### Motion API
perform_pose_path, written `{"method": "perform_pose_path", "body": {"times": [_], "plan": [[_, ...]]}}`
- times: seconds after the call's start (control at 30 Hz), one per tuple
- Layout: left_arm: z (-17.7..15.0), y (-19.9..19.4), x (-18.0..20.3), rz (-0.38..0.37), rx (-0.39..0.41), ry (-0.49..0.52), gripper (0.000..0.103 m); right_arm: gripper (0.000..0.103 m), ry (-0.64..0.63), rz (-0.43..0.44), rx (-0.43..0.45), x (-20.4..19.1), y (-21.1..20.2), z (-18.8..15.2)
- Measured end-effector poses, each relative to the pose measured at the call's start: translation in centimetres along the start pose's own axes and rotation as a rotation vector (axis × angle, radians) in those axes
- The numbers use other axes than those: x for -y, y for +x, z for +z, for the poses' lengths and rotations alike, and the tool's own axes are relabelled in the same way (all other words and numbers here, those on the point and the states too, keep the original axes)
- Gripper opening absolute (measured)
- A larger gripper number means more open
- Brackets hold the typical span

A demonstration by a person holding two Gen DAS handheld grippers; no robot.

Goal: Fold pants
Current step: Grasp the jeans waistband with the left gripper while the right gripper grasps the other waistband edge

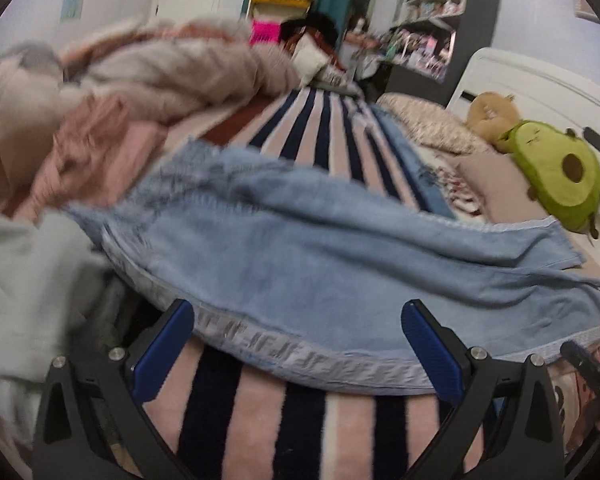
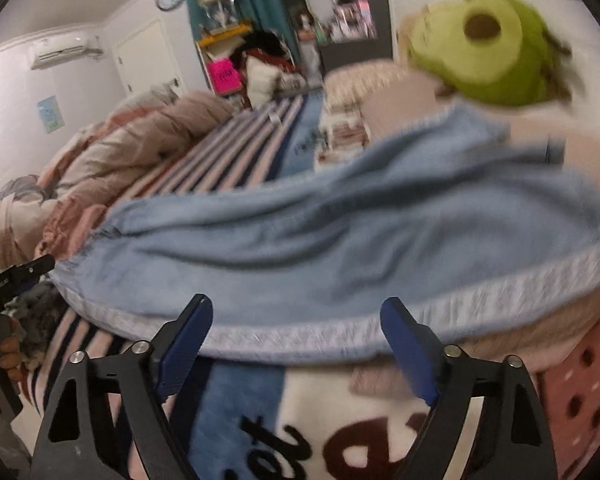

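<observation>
Light blue pants (image 1: 300, 248) lie spread crosswise on a bed, over a pink and navy striped blanket (image 1: 260, 412). A pale patterned side band (image 1: 320, 356) runs along their near edge. My left gripper (image 1: 298, 306) is open, its blue pads (image 1: 160, 352) wide apart just above that near edge. In the right wrist view the same pants (image 2: 340, 220) fill the middle. My right gripper (image 2: 297, 300) is open over the band (image 2: 340, 332), and nothing is pinched. The left gripper (image 2: 20, 276) shows at the far left, held by a hand (image 2: 4, 348).
A green avocado plush (image 1: 556, 176) and a brown plush (image 1: 488, 112) lie by the white headboard (image 1: 540, 84). A heap of pink and beige bedding (image 1: 140, 92) rises at the left, with a pale grey garment (image 1: 24, 288) beside it. A printed blanket (image 2: 340, 432) lies under the right gripper.
</observation>
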State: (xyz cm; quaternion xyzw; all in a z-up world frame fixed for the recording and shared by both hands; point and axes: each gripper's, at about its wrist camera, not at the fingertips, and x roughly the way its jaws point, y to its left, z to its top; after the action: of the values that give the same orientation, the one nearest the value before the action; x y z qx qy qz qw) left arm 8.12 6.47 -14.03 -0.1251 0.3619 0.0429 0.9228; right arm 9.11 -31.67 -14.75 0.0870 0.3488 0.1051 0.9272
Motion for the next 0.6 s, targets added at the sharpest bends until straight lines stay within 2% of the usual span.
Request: {"method": "perform_pose_path", "body": {"times": [0.13, 0.23, 0.43, 0.53, 0.6], "plan": [[-1.1, 3.2, -1.2, 0.015, -0.067, -0.047, 0.102, 0.074, 0.049, 0.004, -0.081, 1.6, 2.6, -1.3], [-1.8, 4.3, -1.6, 0.028, -0.091, -0.065, 0.102, 0.073, 0.073, 0.011, -0.096, 2.4, 3.1, -1.6], [-2.8, 4.5, -2.6, -0.003, -0.121, -0.113, 0.102, 0.073, 0.153, 0.056, -0.127, 2.4, 2.7, -2.4], [-3.0, 4.6, -2.6, 0.004, -0.122, -0.117, 0.101, 0.074, 0.18, 0.079, -0.138, 2.0, 2.5, -2.8], [-2.8, 5.0, -2.9, 0.006, -0.117, -0.127, 0.09, 0.074, 0.189, 0.085, -0.129, 1.8, 2.9, -2.8]]}}
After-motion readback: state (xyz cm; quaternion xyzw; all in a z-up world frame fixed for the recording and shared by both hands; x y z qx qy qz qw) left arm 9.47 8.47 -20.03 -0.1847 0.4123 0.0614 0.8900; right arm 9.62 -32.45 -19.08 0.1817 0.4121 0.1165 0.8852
